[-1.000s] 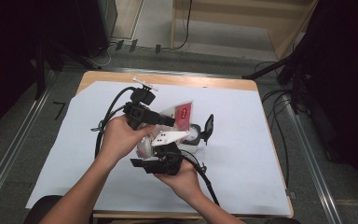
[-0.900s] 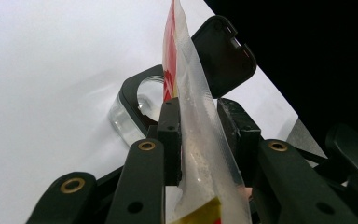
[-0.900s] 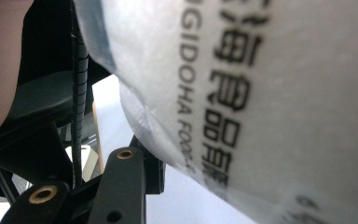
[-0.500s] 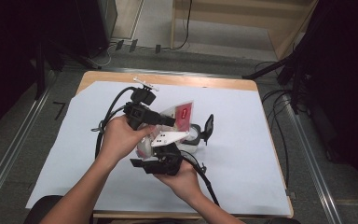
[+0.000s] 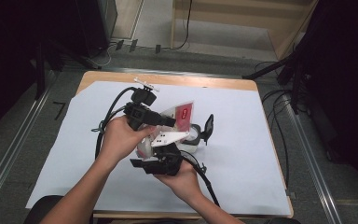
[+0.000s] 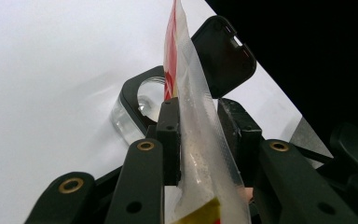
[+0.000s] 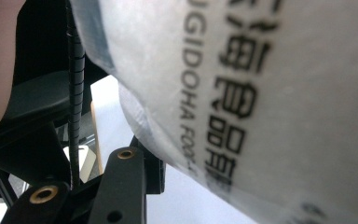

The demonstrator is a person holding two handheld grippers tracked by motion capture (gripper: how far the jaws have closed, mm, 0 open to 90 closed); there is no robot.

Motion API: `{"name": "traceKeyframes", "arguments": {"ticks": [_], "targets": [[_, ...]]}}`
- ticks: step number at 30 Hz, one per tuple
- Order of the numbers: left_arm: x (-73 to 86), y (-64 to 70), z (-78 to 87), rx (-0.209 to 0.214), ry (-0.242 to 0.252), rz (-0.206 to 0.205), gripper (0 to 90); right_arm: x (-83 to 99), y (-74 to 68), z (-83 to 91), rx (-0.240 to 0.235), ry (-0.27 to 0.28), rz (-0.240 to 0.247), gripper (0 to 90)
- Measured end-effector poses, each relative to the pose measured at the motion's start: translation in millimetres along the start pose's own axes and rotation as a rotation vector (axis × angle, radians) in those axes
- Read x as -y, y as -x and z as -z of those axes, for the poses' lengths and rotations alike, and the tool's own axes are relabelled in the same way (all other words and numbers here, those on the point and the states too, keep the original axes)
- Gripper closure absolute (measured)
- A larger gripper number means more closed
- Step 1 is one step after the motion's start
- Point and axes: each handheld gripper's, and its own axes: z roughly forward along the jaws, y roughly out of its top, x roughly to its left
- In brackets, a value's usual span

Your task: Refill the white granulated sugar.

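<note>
A food packet (image 5: 184,114), red at the top and translucent white lower down, is held upright between my two grippers above the middle of the table. In the left gripper view my left gripper (image 6: 200,140) is shut on the packet's (image 6: 191,93) thin edge. From below, my right gripper (image 5: 165,151) holds the white lower part. The packet (image 7: 261,93), with black printed letters, lies close across the right gripper view, pressed against one black finger (image 7: 126,182); the other finger is hidden. Just right of the grippers stands a clear round container (image 5: 193,135) with its black lid (image 5: 209,126) flipped up.
A white sheet (image 5: 242,154) covers the wooden table (image 5: 261,88). Black cables (image 5: 105,126) trail from the grippers across the left and front of the sheet. Dark equipment and floor cables surround the table.
</note>
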Motion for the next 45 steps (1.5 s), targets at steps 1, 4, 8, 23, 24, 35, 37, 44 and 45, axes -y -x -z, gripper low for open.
{"name": "traceKeyframes", "arguments": {"ticks": [1,4,8,23,24,35,37,44,45], "targets": [[0.0,0.5,0.5,0.000,0.002,-0.004,71.4,-0.2,-0.1,0.3,-0.003,0.000,0.000,62.1],[-0.2,1.2,1.5,0.000,0.009,-0.008,70.8,-1.4,0.2,1.2,-0.011,-0.001,0.004,62.2],[0.2,1.3,2.1,-0.004,0.011,-0.005,70.7,-1.9,0.3,1.0,-0.012,-0.003,0.007,62.2],[3.0,0.4,4.6,-0.019,0.018,-0.015,70.0,-2.8,0.1,-1.0,-0.022,-0.011,0.015,62.2],[3.2,0.4,4.5,-0.020,0.018,-0.015,70.2,-2.8,0.0,-1.2,-0.021,-0.011,0.016,62.3],[3.5,0.4,4.1,-0.018,0.022,-0.018,70.2,-2.3,-0.1,-1.5,-0.019,-0.010,0.021,62.3],[3.8,0.7,3.9,-0.016,0.023,-0.016,70.0,-2.0,-0.2,-1.5,-0.020,-0.009,0.021,62.2],[3.5,0.7,4.1,-0.018,0.021,-0.017,69.9,-2.0,0.2,-1.3,-0.022,-0.007,0.023,62.2],[3.5,0.4,4.1,-0.015,0.022,-0.017,69.9,-2.0,0.2,-1.3,-0.022,-0.007,0.024,62.3]]}}
